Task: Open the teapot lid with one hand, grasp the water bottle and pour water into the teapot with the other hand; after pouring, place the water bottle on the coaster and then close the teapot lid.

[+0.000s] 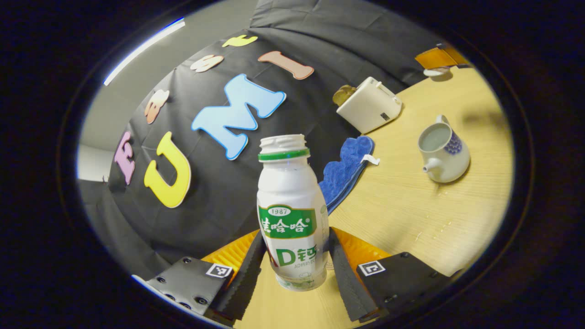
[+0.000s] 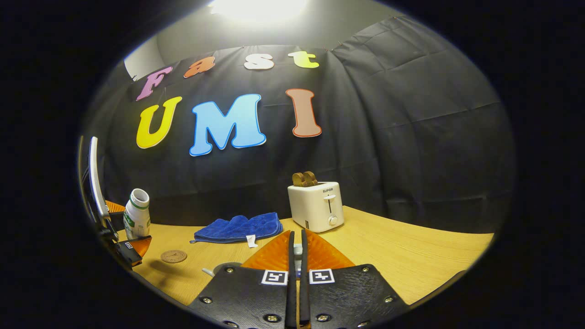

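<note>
Left gripper [image 1: 295, 265] clamps capless water bottle [image 1: 291, 214], centre; open teapot [image 1: 444, 152] at 3 o'clock on table [image 1: 402, 214].
Right gripper [image 2: 296, 256] fingers pinched on something white, unclear what; coaster [image 2: 173, 256] at 8 o'clock, toaster [image 2: 317, 205] at 12.

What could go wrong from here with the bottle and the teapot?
The water bottle has no cap and is gripped near its base by the left gripper, so tilting may spill leftovers. The coaster is small; the bottle could land on its edge and tip. The teapot stands open, apparently filled, so a knock would slop water.
</note>
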`<action>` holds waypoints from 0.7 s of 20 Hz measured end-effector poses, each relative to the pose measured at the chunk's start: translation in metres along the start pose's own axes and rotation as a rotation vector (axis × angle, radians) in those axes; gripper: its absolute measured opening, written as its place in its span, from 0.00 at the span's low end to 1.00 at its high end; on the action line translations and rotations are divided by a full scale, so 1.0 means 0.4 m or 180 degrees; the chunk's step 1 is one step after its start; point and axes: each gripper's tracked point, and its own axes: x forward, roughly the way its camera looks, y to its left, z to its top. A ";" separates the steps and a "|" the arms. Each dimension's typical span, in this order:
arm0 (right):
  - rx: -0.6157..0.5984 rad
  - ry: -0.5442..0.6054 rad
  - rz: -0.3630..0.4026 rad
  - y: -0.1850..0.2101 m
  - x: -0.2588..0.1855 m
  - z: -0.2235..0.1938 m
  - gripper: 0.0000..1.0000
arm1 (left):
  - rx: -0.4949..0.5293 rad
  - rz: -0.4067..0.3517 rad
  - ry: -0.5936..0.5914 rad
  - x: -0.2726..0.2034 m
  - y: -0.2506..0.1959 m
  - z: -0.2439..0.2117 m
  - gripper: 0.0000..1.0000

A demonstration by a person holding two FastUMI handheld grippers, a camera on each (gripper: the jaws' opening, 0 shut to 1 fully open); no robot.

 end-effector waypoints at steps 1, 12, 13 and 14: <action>-0.0165 0.0047 -0.0014 -0.025 -0.012 -0.011 0.03 | -0.0013 -0.0127 0.0071 0.008 -0.036 0.000 0.89; -0.0259 0.0058 -0.0113 -0.073 -0.034 -0.004 0.03 | 0.1168 0.0021 -0.0199 0.074 -0.085 0.122 0.89; -0.0264 0.0044 -0.0115 -0.073 -0.035 -0.003 0.03 | 0.1250 0.0020 -0.0199 0.078 -0.088 0.127 0.85; -0.0261 0.0029 -0.0117 -0.074 -0.036 0.001 0.03 | 0.1315 0.0016 -0.0205 0.082 -0.092 0.130 0.89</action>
